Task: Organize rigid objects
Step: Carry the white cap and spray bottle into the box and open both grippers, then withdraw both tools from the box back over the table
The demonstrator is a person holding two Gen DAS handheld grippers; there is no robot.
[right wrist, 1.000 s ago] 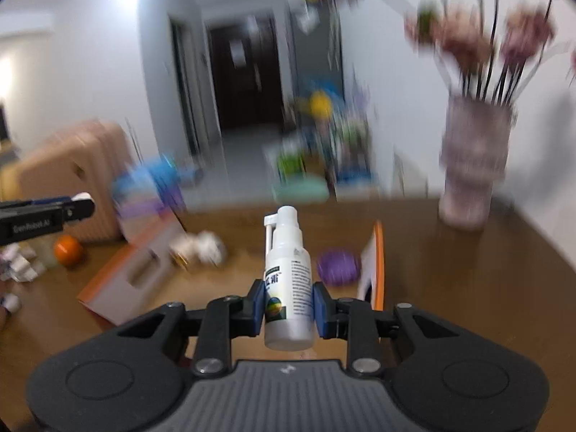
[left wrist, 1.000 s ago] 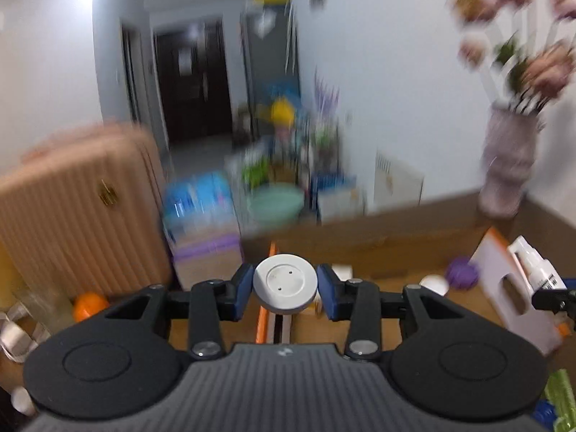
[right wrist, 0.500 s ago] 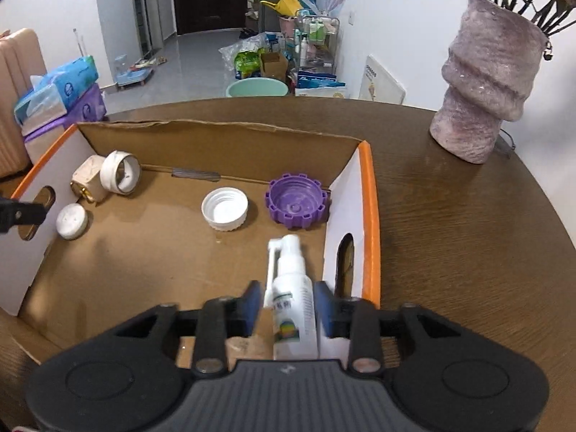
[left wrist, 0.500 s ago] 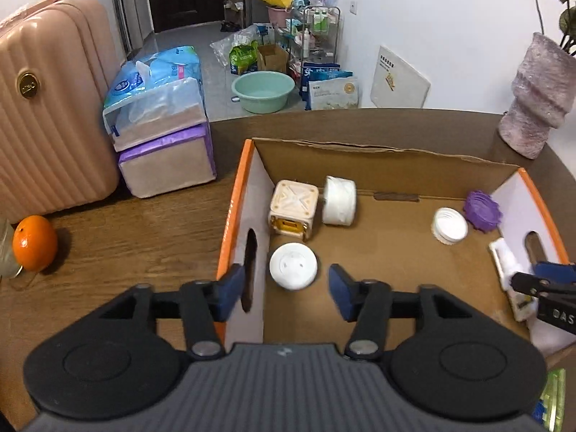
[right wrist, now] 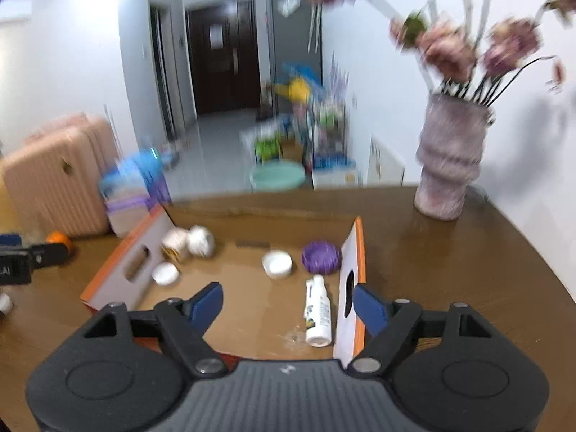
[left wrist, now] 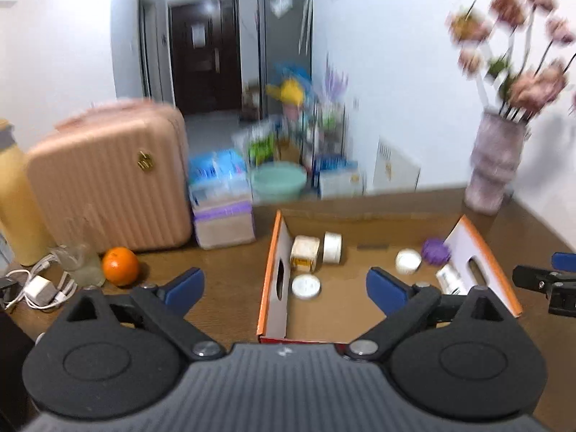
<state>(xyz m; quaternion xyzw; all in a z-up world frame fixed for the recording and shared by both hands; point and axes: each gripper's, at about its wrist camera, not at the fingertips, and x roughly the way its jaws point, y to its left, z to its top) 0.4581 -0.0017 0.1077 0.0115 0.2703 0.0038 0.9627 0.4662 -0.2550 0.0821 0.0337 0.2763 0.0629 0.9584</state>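
Item: cardboard box [left wrist: 363, 320], open-topped, orange-edged side flaps with hand slots, lower centre of both views, standing on the brown table [right wrist: 468, 270]. It serves as the collecting bin, which explains why the small rigid goods lie loose on its floor.

Contents:
- white round lid [left wrist: 306, 286], flat, just beside the left flap.
- cream cube-like jar [left wrist: 305, 251] and white roll [left wrist: 332, 247], touching, at the far left corner.
- white cap [right wrist: 277, 263] and purple ridged cap [right wrist: 321, 256], side by side near the right flap.
- spray bottle [right wrist: 317, 313], on its side along the right flap, nozzle toward the far wall. Label printed in small characters, too blurred to read.

Tools:
- left gripper [left wrist: 285, 286]: jaws opening, nothing between them, lid released below.
- right gripper [right wrist: 288, 304]: jaws opening, empty, bottle released below.

Other writing: the letters "AI" on the left tool at the left edge of the right view. Gold emblem on the pink suitcase [left wrist: 108, 187], illegible.

Off-box: orange [left wrist: 120, 265], lower left.
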